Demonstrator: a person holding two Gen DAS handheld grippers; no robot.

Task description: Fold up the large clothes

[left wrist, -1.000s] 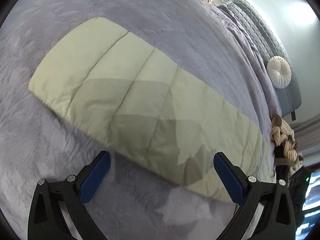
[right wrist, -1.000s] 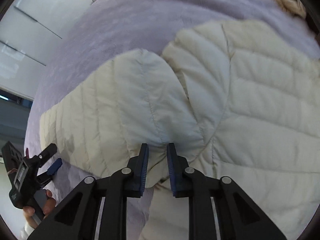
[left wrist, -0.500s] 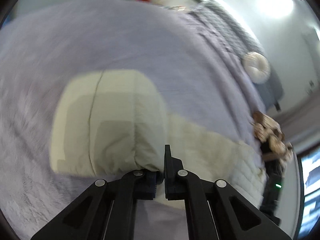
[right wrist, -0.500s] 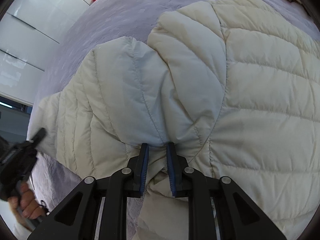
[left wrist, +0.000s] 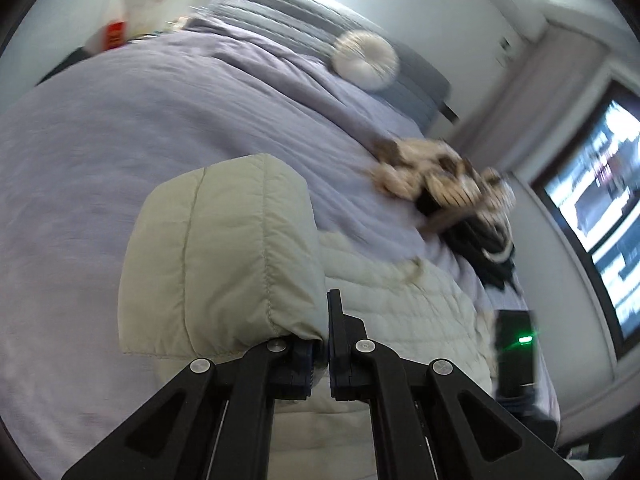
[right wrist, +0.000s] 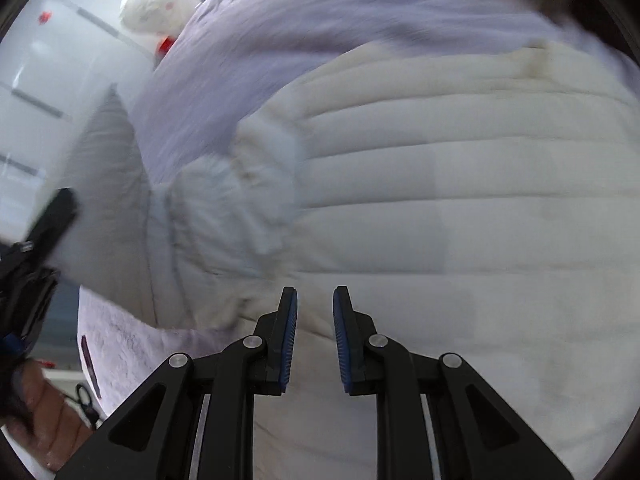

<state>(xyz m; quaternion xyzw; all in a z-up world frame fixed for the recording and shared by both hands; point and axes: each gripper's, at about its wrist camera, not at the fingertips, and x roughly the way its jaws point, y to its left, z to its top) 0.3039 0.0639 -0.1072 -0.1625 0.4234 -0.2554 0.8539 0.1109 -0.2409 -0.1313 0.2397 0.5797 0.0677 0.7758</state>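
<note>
Since a second ago the left hand-held gripper (left wrist: 320, 344) has gone from wide open above the flat sleeve (left wrist: 224, 264) to clamped tight on its cuff end, and the sleeve now stands bunched up just ahead of the fingers instead of lying stretched across the bed (left wrist: 120, 120). The right hand-held gripper (right wrist: 315, 336) has barely changed its narrow gap; earlier it pinched a fold of the jacket (right wrist: 460, 208), but in the present blurred view the blue pads look clear of the cloth, so I cannot tell whether it holds anything.

The cream quilted jacket lies spread on the bed directly beyond and below both grippers, its body mostly flat to the right of the raised sleeve.

As I judge it, the fold is at an early stage: one sleeve is lifted and on its way across the body, not yet laid down. The second sleeve, if unfolded, and the folding of the body itself appear to remain.
</note>
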